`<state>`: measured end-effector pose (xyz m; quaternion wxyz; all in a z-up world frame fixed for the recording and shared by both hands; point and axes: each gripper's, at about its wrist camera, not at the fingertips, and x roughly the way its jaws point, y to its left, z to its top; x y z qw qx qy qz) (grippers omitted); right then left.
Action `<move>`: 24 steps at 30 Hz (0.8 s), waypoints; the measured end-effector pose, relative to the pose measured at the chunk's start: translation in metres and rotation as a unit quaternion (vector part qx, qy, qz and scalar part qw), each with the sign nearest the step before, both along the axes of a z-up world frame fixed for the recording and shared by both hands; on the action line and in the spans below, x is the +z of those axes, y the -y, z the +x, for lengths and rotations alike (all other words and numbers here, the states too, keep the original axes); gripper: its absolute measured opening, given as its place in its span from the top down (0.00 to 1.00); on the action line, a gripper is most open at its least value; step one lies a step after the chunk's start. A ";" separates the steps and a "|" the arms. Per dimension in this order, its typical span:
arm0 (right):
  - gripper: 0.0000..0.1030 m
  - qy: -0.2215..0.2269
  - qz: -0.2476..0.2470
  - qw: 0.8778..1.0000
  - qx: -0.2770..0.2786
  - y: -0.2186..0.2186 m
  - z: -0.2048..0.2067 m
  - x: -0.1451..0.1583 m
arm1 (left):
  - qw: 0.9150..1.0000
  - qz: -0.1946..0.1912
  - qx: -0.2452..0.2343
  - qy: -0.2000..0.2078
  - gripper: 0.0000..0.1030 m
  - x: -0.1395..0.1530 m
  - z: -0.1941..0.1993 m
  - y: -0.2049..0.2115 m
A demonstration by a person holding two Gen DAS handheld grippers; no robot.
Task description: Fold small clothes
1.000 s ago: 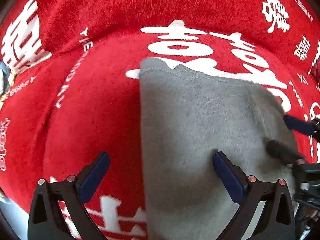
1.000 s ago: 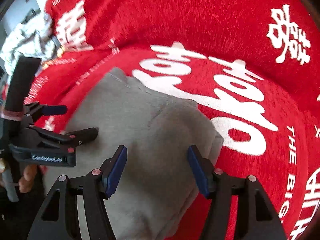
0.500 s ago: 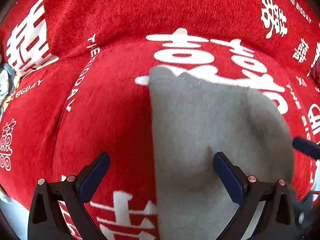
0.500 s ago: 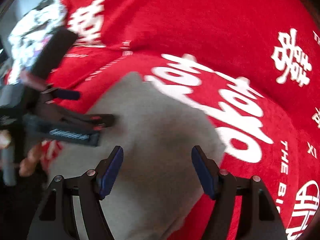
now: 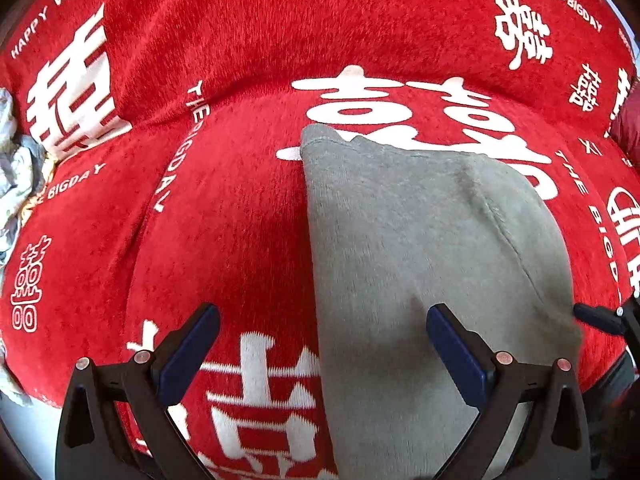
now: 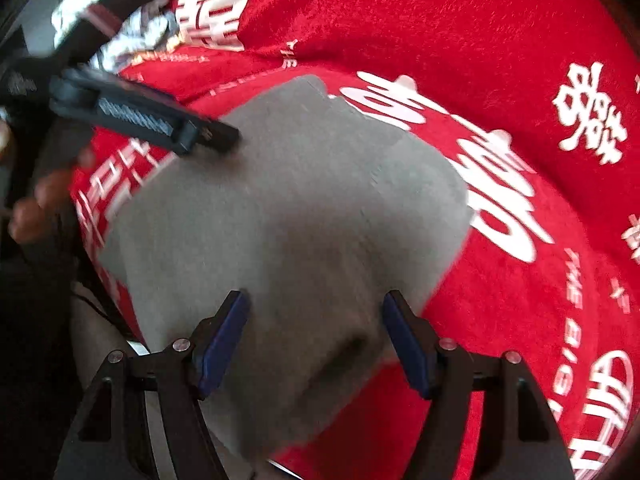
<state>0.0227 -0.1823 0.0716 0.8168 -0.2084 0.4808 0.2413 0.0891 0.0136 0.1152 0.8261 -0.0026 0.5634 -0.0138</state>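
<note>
A folded grey knit garment (image 5: 420, 264) lies on a red plush blanket (image 5: 224, 208) with white characters. It also shows in the right wrist view (image 6: 288, 224). My left gripper (image 5: 320, 344) is open and empty, with its right finger over the garment's near part and its left finger over the blanket. My right gripper (image 6: 316, 336) is open and empty above the garment's near right corner. The left gripper shows in the right wrist view (image 6: 160, 120), hovering at the garment's left edge. One right gripper finger (image 5: 596, 318) pokes in at the right edge of the left wrist view.
The red blanket (image 6: 520, 128) covers a rounded cushion that rises at the back. Crumpled pale fabric (image 5: 16, 176) lies at the far left edge. The cushion drops off at the near edge.
Both grippers have pulled back and up from the garment, staying open. The right gripper has left most of the left wrist view. The garment lies still.
</note>
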 end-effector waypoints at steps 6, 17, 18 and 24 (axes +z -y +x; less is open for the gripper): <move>0.28 0.035 -0.009 0.999 0.002 0.000 -0.021 0.021 | 1.000 0.013 -0.004 0.002 0.00 0.008 -0.025 -0.009; 0.28 -0.018 0.052 0.998 -0.010 -0.001 -0.032 0.019 | 0.999 -0.038 -0.011 -0.037 0.00 -0.017 -0.098 -0.040; 0.28 -0.020 0.054 0.998 -0.011 -0.001 -0.032 0.018 | 0.998 -0.043 -0.020 -0.038 0.00 -0.018 -0.100 -0.035; 0.28 -0.061 0.083 0.994 -0.042 0.011 -0.025 0.010 | 0.997 -0.001 -0.053 -0.051 0.00 -0.034 -0.092 -0.007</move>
